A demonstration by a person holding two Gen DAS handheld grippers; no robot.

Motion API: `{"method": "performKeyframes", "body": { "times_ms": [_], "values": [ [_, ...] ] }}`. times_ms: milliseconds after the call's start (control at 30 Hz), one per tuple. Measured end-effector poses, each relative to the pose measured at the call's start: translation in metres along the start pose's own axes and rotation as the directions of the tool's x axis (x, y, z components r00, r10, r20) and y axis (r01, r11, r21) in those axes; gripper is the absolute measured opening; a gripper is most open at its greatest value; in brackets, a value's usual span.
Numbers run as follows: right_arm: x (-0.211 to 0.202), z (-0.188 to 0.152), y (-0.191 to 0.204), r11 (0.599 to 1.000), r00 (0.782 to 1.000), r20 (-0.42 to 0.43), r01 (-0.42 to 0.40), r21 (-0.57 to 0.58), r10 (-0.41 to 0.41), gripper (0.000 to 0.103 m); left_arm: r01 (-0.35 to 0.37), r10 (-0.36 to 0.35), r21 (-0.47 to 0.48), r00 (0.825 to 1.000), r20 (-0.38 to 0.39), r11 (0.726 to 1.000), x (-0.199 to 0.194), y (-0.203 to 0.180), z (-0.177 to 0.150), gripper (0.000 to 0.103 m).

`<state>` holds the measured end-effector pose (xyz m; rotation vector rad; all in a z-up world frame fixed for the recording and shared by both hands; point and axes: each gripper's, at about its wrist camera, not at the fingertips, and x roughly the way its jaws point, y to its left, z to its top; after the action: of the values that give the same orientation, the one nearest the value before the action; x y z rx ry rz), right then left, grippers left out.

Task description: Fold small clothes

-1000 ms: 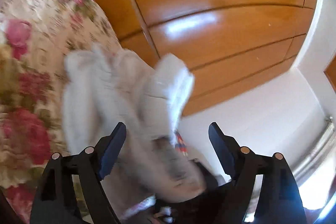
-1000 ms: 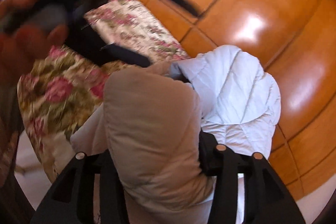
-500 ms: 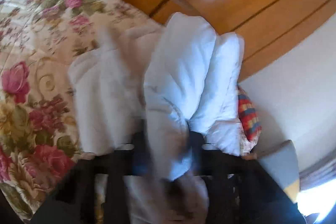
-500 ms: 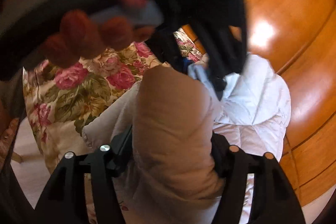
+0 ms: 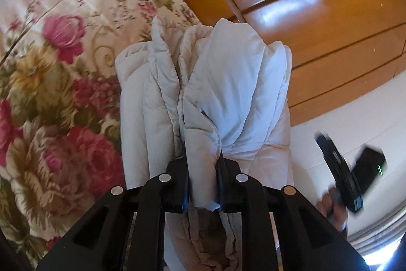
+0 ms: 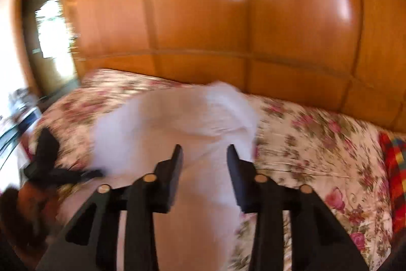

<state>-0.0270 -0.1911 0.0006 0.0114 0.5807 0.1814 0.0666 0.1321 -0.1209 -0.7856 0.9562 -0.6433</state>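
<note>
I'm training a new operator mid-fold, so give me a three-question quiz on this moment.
1. True or false: the left gripper is shut on the quilted jacket.
2. The right gripper has its jaws: A) clamped on cloth B) apart, holding nothing C) out of view.
3. Fill in: the jacket lies on a floral ____.

Key: 1 true; 2 B; 3 bedspread.
</note>
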Motion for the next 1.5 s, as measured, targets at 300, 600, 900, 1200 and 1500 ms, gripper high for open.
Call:
{"method": "performKeyframes", "body": {
  "times_ms": [300,600,900,1200,1500],
  "values": [
    [0.157,0.040,0.054,0.998,0.972,-0.235,-0.014,-0.059,0.000,0.028,-0.043,0.042,0.018,0.999,0.014,0.999,-0.006,0.002,-0.008,0.015],
    [0.205,-0.010,0.098,0.963,0.975,-0.149,0.123,-0.240,-0.162,0.026,-0.033,0.032,0.011,0.994,0.102,0.999,-0.041,0.010,-0.012,0.022],
    [0.200,-0.013,0.109,0.953,0.979,-0.096,0.150,-0.262,-0.180,0.026,-0.128,0.076,0.216,0.969,0.236,0.968,-0.076,-0.082,0.000,0.028],
    [0.188,-0.015,0.109,0.964,0.986,-0.073,0.129,-0.232,-0.150,0.026,-0.173,0.097,0.317,0.966,0.241,0.933,-0.037,-0.135,0.017,0.028],
    [0.121,-0.013,0.085,0.999,0.999,-0.030,0.013,-0.051,-0.015,0.049,-0.349,0.304,0.271,0.933,0.195,0.897,0.038,-0.072,0.025,0.028]
  ]
}}
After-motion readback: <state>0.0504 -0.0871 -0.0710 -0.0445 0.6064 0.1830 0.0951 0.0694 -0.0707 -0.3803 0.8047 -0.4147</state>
